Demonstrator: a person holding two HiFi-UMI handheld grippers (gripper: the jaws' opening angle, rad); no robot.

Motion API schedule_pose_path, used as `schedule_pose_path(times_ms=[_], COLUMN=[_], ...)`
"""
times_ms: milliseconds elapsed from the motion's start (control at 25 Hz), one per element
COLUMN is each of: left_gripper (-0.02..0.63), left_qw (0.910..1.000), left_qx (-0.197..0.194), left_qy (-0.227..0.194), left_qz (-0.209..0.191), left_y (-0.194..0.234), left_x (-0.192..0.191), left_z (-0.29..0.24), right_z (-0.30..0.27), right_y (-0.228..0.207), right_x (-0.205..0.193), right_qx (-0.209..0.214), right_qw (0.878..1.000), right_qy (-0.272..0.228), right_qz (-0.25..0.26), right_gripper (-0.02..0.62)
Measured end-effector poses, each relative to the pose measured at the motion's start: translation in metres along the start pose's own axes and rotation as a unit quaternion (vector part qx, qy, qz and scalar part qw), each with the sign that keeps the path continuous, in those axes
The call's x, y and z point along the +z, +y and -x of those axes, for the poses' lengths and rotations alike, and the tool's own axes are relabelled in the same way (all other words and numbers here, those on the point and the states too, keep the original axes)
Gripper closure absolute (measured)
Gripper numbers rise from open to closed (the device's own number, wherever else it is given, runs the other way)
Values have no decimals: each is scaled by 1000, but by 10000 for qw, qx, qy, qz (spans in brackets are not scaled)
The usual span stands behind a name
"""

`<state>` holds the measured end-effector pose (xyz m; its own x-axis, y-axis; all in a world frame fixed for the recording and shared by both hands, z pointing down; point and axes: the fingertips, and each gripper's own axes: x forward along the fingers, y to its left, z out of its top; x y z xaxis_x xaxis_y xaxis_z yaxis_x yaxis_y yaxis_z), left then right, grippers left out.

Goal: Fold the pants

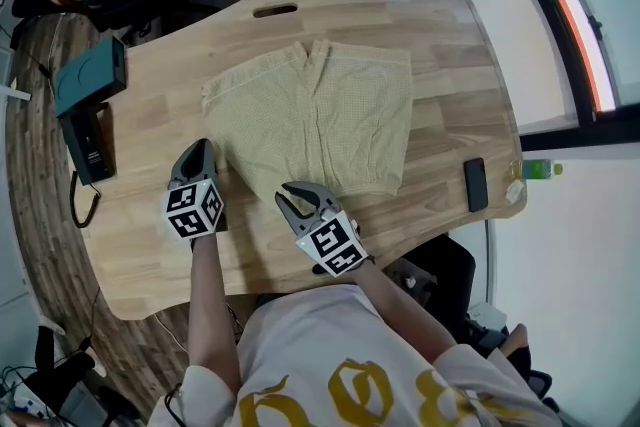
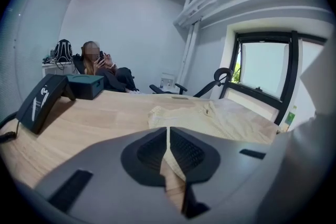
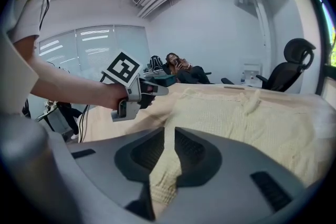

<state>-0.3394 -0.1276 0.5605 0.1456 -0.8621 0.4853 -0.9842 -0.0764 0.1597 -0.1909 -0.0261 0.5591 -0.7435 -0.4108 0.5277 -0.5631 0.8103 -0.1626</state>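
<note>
Two-handed, the person holds the left hand-held gripper clenched on nothing just beside the near left edge of the pale yellow pants, which lie spread flat mid-way along the wooden worktop, and the right hand-held gripper slightly parted, empty, over their near hem.

Open tabletop beside pants; phone right, case left.
</note>
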Motion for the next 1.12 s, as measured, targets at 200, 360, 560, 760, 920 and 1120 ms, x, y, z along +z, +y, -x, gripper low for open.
schedule_pose_path(times_ms=[200, 360, 560, 760, 920, 1120], left_gripper=[588, 513, 476, 460, 446, 434], left_qw=[9997, 9987, 9958, 9938, 9924, 9906], left_qx=[37, -23, -63, -129, -101, -12], left_qy=[246, 456, 886, 1074, 1203, 1366], left_qz=[4, 217, 238, 242, 240, 47], left_y=[9, 15, 15, 13, 14, 11], left_x=[-11, -17, -32, -38, -38, -41], left_z=[-14, -25, -40, -51, -57, -62], right_z=[-7, -10, -12, -17, -21, -23], right_y=[9, 13, 20, 22, 19, 15], right_x=[-20, -28, -39, -52, -59, -64], right_qx=[253, 323, 487, 440, 309, 197], right_qw=[9993, 9987, 9970, 9946, 9936, 9929], right_qy=[284, 395, 599, 908, 1045, 1150], right_qz=[-15, -4, 52, 259, 303, 240], right_gripper=[506, 501, 471, 435, 431, 431])
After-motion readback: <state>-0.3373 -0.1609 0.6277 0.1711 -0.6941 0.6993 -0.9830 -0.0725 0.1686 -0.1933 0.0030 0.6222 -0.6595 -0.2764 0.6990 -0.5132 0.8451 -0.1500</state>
